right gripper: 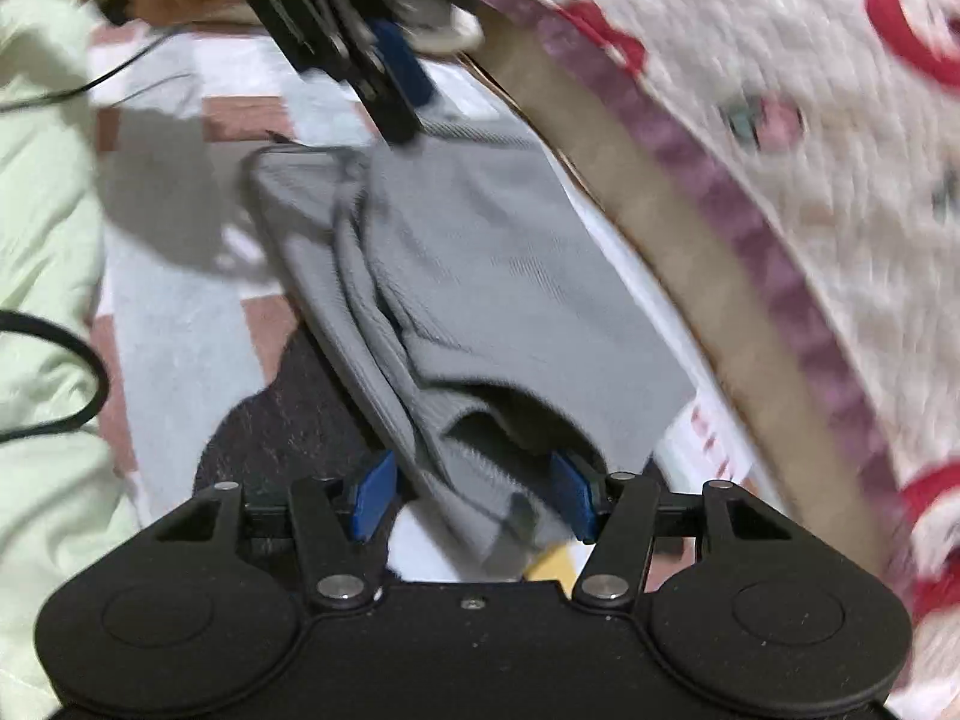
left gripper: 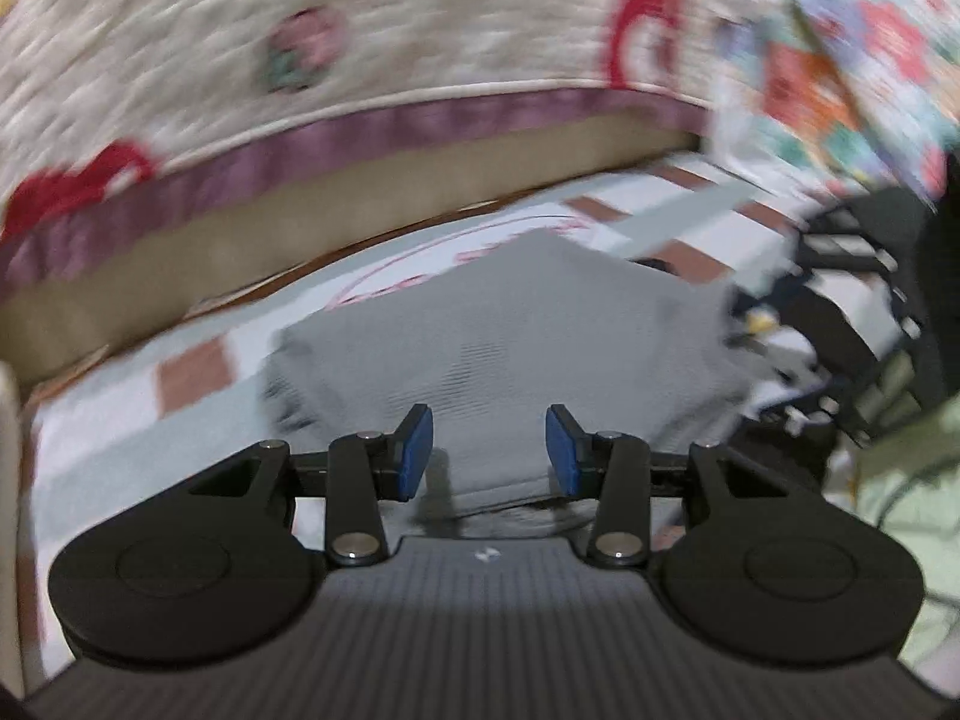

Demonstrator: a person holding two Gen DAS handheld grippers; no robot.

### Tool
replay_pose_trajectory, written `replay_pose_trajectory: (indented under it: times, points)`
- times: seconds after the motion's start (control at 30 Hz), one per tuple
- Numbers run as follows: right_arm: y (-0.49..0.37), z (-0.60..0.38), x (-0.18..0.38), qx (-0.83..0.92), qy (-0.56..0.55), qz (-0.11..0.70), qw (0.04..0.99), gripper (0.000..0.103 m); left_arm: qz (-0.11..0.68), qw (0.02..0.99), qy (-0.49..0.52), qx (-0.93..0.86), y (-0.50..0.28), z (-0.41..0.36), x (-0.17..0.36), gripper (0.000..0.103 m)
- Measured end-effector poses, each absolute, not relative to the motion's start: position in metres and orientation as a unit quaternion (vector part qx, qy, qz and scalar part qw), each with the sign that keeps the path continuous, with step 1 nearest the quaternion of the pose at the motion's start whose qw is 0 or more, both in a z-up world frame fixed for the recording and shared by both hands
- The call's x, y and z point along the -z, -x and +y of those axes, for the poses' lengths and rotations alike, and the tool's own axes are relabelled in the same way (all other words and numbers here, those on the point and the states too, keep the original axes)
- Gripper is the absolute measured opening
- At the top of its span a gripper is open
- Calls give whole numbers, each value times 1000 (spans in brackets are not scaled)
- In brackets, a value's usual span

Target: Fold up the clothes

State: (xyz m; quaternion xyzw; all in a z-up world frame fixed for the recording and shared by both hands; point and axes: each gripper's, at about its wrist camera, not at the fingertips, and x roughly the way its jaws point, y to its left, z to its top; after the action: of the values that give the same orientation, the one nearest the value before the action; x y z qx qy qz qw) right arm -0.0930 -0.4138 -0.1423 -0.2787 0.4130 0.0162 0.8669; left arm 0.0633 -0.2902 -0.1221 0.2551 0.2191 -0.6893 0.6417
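A grey knit garment [left gripper: 480, 330] lies folded on a checked sheet [left gripper: 192, 372]. In the left wrist view my left gripper [left gripper: 489, 450] hangs just above its near edge. The blue pads [left gripper: 414, 450] stand apart, and the cloth lies under the gap without touching them. In the right wrist view the same garment [right gripper: 480, 240] runs away from me, its neck opening at the near end. My right gripper [right gripper: 474, 498] is open, its pads wide apart on either side of that end and not pressing on it. The left gripper's blue pad [right gripper: 403, 63] shows above the garment's far end.
A white quilt [left gripper: 360, 30] with red motifs and a purple border hangs over a beige band [left gripper: 180, 252] along the far side. A colourful patchwork cloth [left gripper: 870, 60] sits at the right. A dark fuzzy cloth [right gripper: 282, 420], a black cable [right gripper: 72, 372] and a pale green sleeve [right gripper: 36, 180] lie at the left.
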Motion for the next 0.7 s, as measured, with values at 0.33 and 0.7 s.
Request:
replay_pose_trajectory:
  times: [0.33, 0.7]
  points:
    - [66, -435, 141, -13, 235, 376, 896, 15, 233, 561, -308, 732, -26, -304, 157, 52]
    - [47, -451, 119, -15, 218, 356, 908, 13, 165, 626, -394, 652, -4, -316, 170, 50]
